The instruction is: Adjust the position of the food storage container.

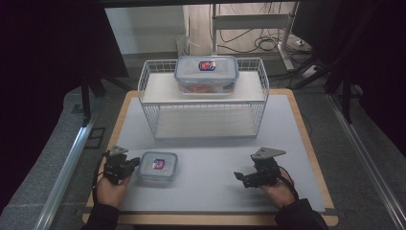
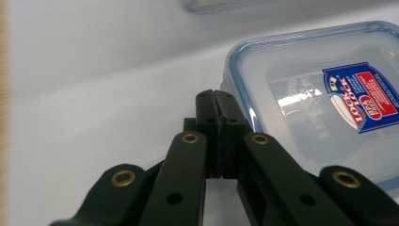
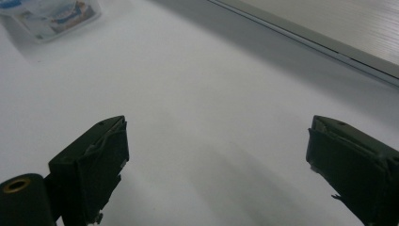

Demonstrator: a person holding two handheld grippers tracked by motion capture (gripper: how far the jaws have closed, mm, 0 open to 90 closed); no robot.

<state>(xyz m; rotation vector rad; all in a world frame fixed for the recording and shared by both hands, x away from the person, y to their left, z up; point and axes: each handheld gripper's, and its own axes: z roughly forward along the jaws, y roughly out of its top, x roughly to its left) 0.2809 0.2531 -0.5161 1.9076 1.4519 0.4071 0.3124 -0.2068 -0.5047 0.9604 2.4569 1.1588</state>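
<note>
So my left gripper was clamped totally closed with nothing in it, parked right up against the left edge of the small Lock&Lock container, which sat on the white mat near the front left. Couldn't quite tell if the tips actually touched it. My right gripper had its jaws spread wide, empty, over bare mat. The bigger lidded container was up on the wire rack.

small box lies near the table's front left; behind it a rack bears a large box.
</note>
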